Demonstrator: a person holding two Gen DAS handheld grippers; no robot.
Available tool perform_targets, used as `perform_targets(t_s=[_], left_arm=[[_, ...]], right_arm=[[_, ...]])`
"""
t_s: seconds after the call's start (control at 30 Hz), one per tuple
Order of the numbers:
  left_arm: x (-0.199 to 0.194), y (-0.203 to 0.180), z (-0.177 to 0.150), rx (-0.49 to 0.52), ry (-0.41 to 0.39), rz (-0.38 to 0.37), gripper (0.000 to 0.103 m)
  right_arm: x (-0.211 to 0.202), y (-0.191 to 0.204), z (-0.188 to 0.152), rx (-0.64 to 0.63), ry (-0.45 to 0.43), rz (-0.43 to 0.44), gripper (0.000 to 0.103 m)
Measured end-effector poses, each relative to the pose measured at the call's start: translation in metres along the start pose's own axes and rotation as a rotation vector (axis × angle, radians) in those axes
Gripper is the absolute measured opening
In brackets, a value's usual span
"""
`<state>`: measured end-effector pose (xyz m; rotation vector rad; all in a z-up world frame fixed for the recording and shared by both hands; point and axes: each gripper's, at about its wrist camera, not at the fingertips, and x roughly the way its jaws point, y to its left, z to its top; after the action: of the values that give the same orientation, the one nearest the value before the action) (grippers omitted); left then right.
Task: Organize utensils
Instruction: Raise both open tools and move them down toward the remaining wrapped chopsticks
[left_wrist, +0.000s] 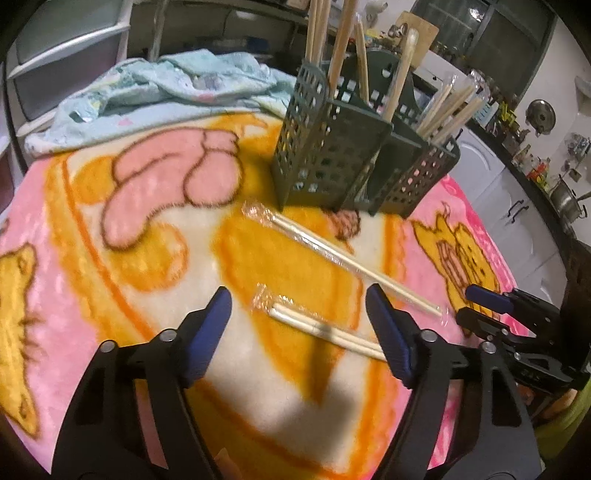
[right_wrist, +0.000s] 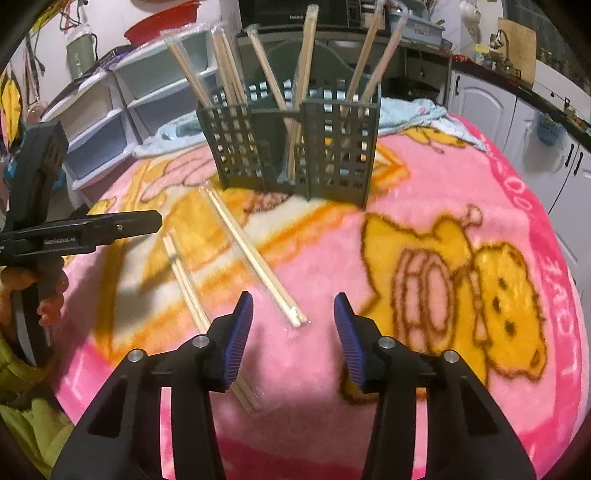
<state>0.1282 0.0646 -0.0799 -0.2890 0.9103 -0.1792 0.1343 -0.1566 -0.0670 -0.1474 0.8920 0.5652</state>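
Note:
A dark green slotted caddy (left_wrist: 332, 155) (right_wrist: 295, 147) stands on the pink blanket with several chopsticks upright in its compartments. Two wrapped chopstick pairs lie in front of it. The short pair (left_wrist: 325, 328) (right_wrist: 184, 277) lies on the blanket between the fingers of my left gripper (left_wrist: 297, 295), which is open and not touching it. The long pair (left_wrist: 351, 262) (right_wrist: 255, 258) runs diagonally. Its near end sits between the fingers of my right gripper (right_wrist: 293, 301), open, with the pads clear of it. The right gripper (left_wrist: 465, 304) also shows at the left wrist view's right edge.
A pink cartoon blanket (right_wrist: 424, 184) covers the table. A crumpled light blue cloth (left_wrist: 166, 85) lies behind the caddy. White shelves (right_wrist: 122, 110) stand far left, and cabinets (right_wrist: 517, 122) with a cluttered counter on the right. A hand (right_wrist: 51, 295) holds the left tool.

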Motion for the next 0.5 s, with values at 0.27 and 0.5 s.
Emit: perform_targets(t_s=[0.27, 0.5], left_arm=[[0.011, 0.002, -0.006, -0.004, 0.039, -0.012, 0.057], [0.018, 0.005, -0.006, -0.013, 0.053, -0.012, 0.053]], right_arm=[[0.016, -0.01, -0.006, 0.041, 0.05, 0.033, 0.029], [0.024, -0.012, -0.01, 0.053, 0.074, 0.045, 0.022]])
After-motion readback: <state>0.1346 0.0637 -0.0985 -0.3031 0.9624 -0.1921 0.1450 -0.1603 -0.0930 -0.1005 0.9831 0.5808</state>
